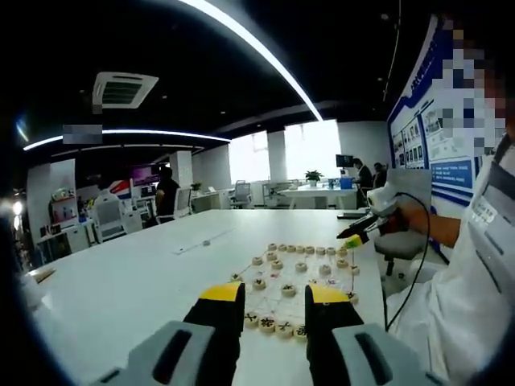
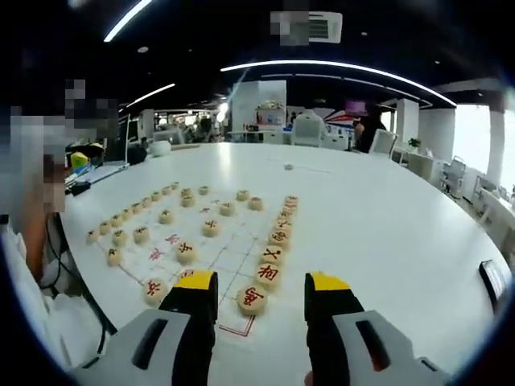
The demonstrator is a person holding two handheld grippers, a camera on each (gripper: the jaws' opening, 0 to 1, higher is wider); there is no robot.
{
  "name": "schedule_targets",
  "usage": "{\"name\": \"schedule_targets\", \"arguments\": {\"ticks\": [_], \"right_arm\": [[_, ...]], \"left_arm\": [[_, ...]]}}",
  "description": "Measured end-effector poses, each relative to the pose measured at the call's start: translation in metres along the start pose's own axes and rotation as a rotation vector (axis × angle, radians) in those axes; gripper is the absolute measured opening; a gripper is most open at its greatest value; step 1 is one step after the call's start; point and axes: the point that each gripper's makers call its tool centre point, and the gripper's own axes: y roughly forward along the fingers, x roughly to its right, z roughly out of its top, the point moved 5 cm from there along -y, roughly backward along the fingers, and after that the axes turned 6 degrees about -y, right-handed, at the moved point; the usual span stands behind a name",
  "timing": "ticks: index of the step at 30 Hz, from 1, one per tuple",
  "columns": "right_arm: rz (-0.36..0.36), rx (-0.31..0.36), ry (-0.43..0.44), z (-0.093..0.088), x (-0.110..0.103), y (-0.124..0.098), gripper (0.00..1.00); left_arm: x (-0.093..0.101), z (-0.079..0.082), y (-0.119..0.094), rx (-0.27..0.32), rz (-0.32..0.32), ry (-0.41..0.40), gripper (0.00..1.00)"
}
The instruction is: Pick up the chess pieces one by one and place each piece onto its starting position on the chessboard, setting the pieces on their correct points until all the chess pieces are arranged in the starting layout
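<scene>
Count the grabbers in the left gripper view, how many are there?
2. The left gripper rises from the bottom, near the chessboard; the right gripper shows at the right, held in a hand.

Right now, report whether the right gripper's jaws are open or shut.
Open. In the right gripper view the right gripper has its yellow-tipped jaws apart with white table showing between them; nothing is held.
</scene>
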Motion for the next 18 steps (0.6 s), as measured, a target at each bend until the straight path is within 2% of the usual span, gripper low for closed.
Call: {"name": "schedule_targets", "arguments": {"ticks": [6, 10, 13, 16, 18], "right_arm": [[-0.025, 0.094, -0.050, 0.050, 0.008, -0.001, 0.43], [-0.017, 0.154, -0.040, 0.086, 0.015, 0.007, 0.42], [0.014, 0.195, -0.022, 0.116, 0.016, 0.025, 0.42], [0.020, 0.201, -0.030, 0.132, 0.017, 0.043, 0.42], [0.030, 0.195, -0.049, 0.145, 0.016, 0.068, 0.41]], "left_arm": [[0.000, 0.000, -0.001, 0.002, 0.001, 0.000, 0.32], [-0.001, 0.000, -0.001, 0.001, 0.005, 0.000, 0.32], [-0.001, 0.001, -0.003, 0.005, 0.006, 0.001, 0.32], [-0.001, 0.001, -0.003, 0.008, 0.008, 0.002, 0.32], [-0.002, 0.001, -0.004, 0.009, 0.010, 0.001, 0.32]]}}
